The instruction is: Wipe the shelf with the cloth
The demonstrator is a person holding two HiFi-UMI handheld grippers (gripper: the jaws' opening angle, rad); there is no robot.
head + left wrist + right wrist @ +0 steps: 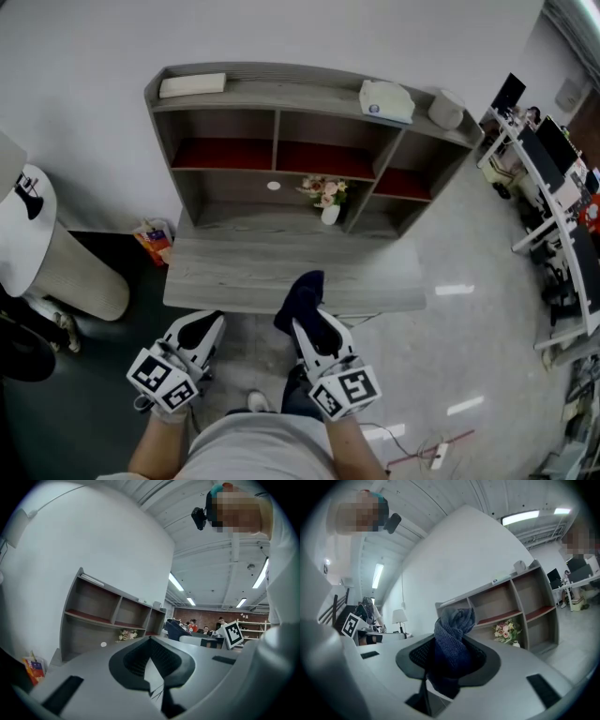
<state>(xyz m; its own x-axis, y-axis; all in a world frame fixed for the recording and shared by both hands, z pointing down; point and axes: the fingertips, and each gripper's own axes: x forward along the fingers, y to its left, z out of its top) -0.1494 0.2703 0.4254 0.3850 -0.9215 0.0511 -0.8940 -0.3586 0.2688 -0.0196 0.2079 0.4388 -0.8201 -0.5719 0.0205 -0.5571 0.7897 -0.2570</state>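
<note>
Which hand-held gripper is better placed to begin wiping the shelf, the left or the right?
The right. The right hand-held gripper is shut on the dark blue cloth and points toward the shelf. The left hand-held gripper is shut with nothing between its jaws.

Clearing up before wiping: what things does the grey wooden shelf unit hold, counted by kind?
Flat white book: 1
White boxy device: 1
Pale round pot: 1
Pink flowers in white vase: 1
Small white round disc: 1
Total: 5
</note>
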